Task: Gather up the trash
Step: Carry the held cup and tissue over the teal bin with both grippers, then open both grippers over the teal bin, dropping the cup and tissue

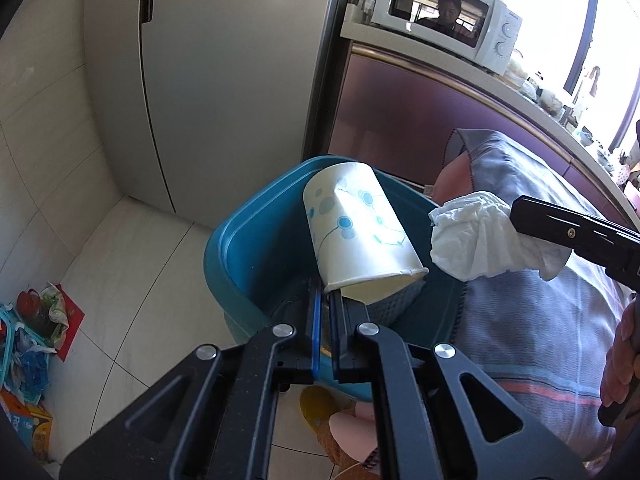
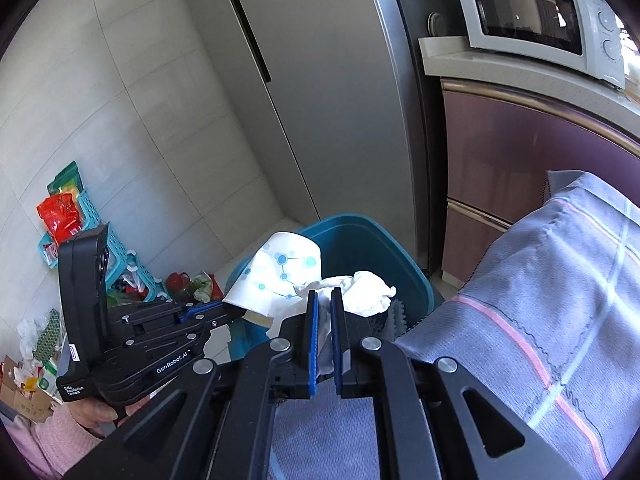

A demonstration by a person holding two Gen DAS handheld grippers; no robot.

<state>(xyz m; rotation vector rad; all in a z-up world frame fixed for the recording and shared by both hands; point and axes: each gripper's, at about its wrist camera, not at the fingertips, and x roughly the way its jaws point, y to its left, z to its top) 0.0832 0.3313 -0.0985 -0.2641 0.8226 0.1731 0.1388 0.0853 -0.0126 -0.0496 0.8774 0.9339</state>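
Observation:
My left gripper (image 1: 326, 292) is shut on the rim of a white paper cup (image 1: 360, 228) with blue dot patterns, held tilted over the open blue bin (image 1: 248, 248). In the right wrist view the same cup (image 2: 280, 276) hangs from the left gripper (image 2: 234, 310) above the blue bin (image 2: 384, 240). My right gripper (image 2: 324, 300) is shut on a crumpled white tissue (image 2: 364, 292), just over the bin's near rim. From the left wrist view the tissue (image 1: 480, 240) sticks out of the right gripper (image 1: 516, 216) to the right of the cup.
A grey striped cloth (image 1: 540, 300) covers a surface right beside the bin. A grey fridge (image 1: 224, 80) stands behind, a microwave (image 1: 444, 16) on a counter above purple cabinets (image 2: 520, 152). A teal basket (image 2: 96, 232) and packets litter the floor at left. A slipper (image 1: 320, 408) lies below.

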